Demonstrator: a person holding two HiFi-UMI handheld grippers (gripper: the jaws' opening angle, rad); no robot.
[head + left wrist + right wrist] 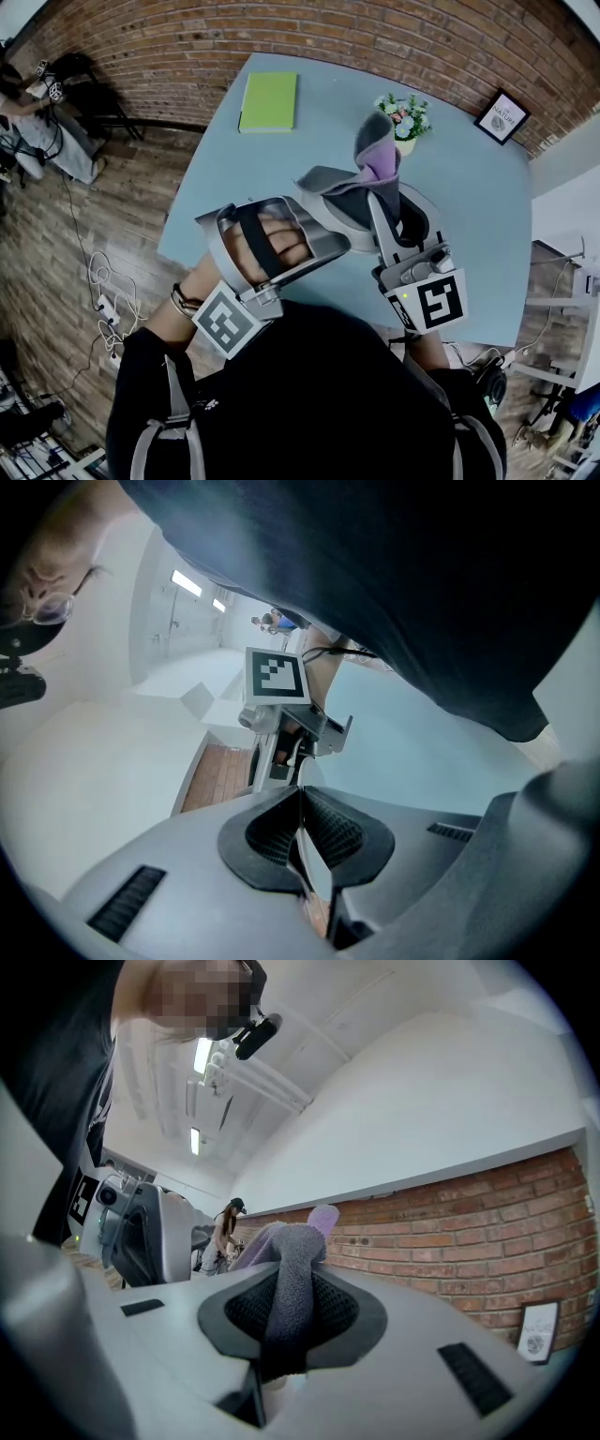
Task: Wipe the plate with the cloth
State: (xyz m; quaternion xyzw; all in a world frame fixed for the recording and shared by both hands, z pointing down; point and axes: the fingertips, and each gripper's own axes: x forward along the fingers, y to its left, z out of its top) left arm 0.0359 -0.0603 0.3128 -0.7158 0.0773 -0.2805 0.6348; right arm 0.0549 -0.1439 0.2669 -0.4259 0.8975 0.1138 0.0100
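Left gripper (302,808): jaws nearly closed, clamped on a thin pale edge that runs between the ribbed pads. Seen edge-on, this is probably the rim of the plate (315,866); the view is too close to be sure. In the head view the person's hand sits inside this gripper's frame, and the jaws point right, toward the other tool.

Right gripper (291,1288): clenched on the cloth (298,1241). A grey fold is pinched between the pads, and a purple tip sticks up past the fingertips. In the head view the cloth rises just above the grey curved piece held between the two tools. Whether they touch cannot be made out.

Both tools are held close together over the near edge of the pale blue table (469,216).

On the far side of the table, left to right:
- green notebook (268,101), lying flat
- small flower pot (405,117)
- framed picture (502,116), by the brick wall (281,28)
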